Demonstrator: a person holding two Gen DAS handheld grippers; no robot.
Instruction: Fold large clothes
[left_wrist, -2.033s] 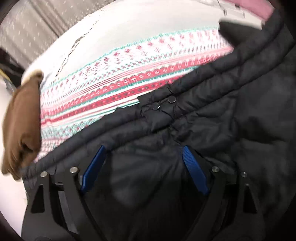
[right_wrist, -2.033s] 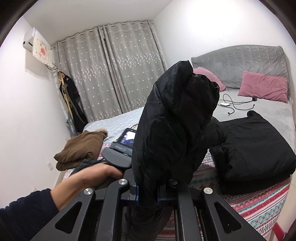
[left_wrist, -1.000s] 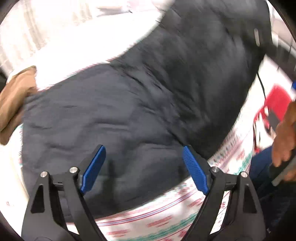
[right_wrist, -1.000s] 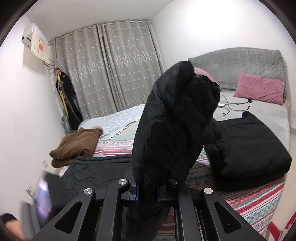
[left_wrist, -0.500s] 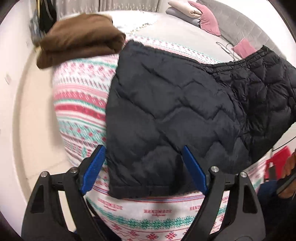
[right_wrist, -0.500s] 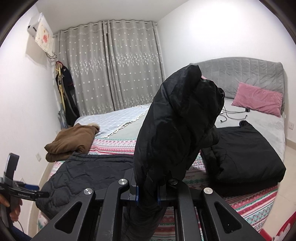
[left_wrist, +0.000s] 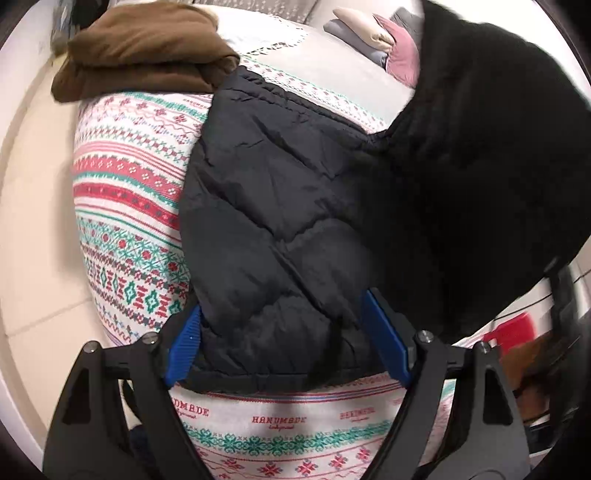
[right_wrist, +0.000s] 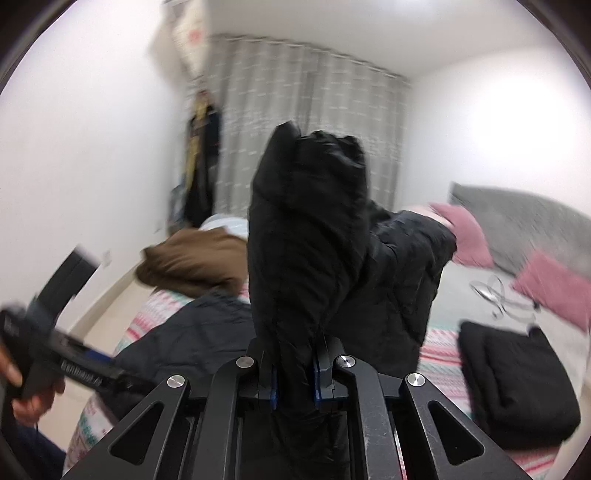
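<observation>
A black quilted jacket (left_wrist: 273, 221) lies on the patterned bedspread (left_wrist: 125, 173), its hem at the bed's near edge. My left gripper (left_wrist: 284, 347) is open, its blue pads either side of the hem corner. My right gripper (right_wrist: 294, 376) is shut on a bunched part of the same jacket (right_wrist: 306, 236), held up high; that raised part hangs at the right of the left wrist view (left_wrist: 480, 166). The left gripper also shows in the right wrist view (right_wrist: 74, 369), low at the left, blurred.
A folded brown garment (left_wrist: 140, 48) lies at the bed's far left corner. A folded black garment (right_wrist: 517, 384) lies on the bed at the right. Pink pillows (right_wrist: 554, 284) and a cable (right_wrist: 495, 291) are near the grey headboard. Floor (left_wrist: 33, 221) lies left of the bed.
My left gripper has dropped closer to the jacket's hem at the bed edge. My right gripper has swung left and up with the bunched jacket, which now hangs into the left view.
</observation>
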